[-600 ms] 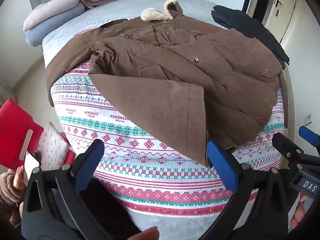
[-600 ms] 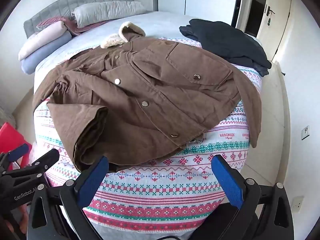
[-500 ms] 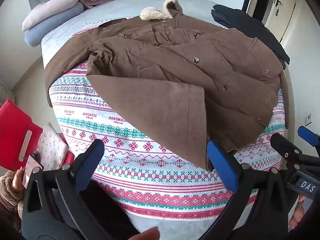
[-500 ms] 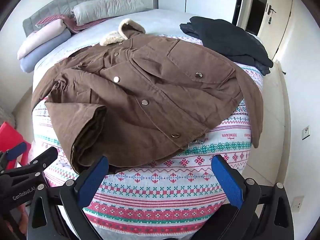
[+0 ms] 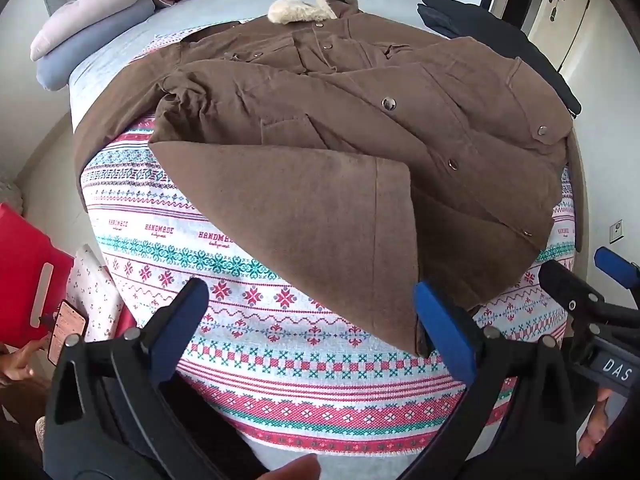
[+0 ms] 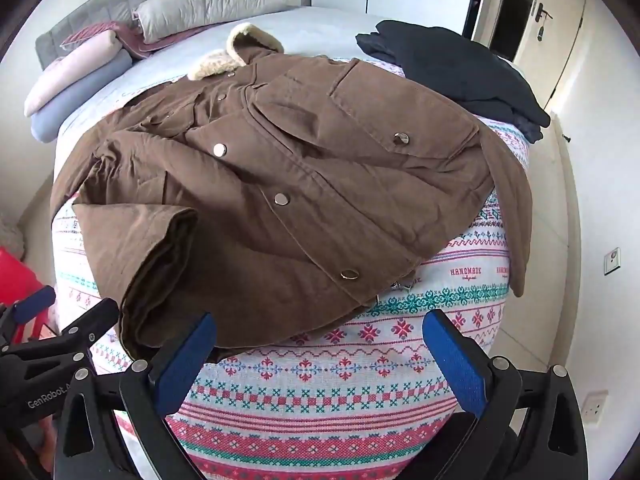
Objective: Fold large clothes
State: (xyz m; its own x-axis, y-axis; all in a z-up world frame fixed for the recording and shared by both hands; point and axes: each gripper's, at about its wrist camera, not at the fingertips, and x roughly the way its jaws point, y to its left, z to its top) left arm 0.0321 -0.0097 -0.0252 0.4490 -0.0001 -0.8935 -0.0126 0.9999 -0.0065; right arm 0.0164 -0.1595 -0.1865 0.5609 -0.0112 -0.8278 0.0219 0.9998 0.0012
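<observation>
A brown coat [image 5: 360, 128] [image 6: 304, 184] with snap buttons and a cream fleece collar [image 5: 296, 10] lies front-up on a patterned blanket [image 5: 248, 304] [image 6: 328, 376] on the bed. One sleeve [image 5: 320, 220] is folded across its lower front, cuff towards me. My left gripper [image 5: 310, 328] hangs open above the blanket, its right pad next to the cuff's corner. Over the coat's hem edge my right gripper [image 6: 320, 356] stands open, nothing between its pads. The other sleeve [image 6: 512, 208] trails off the bed's right side.
A dark garment [image 6: 452, 64] lies at the far right of the bed. Folded pink and blue bedding [image 5: 88, 36] and pillows [image 6: 208, 8] sit by the headboard. A red object [image 5: 24, 272] and a person's hand with a phone [image 5: 66, 332] are at lower left.
Both grippers have drifted slightly towards the bed, so the coat looks a little larger and nearer. Their jaws stay wide open and the coat has not moved.
</observation>
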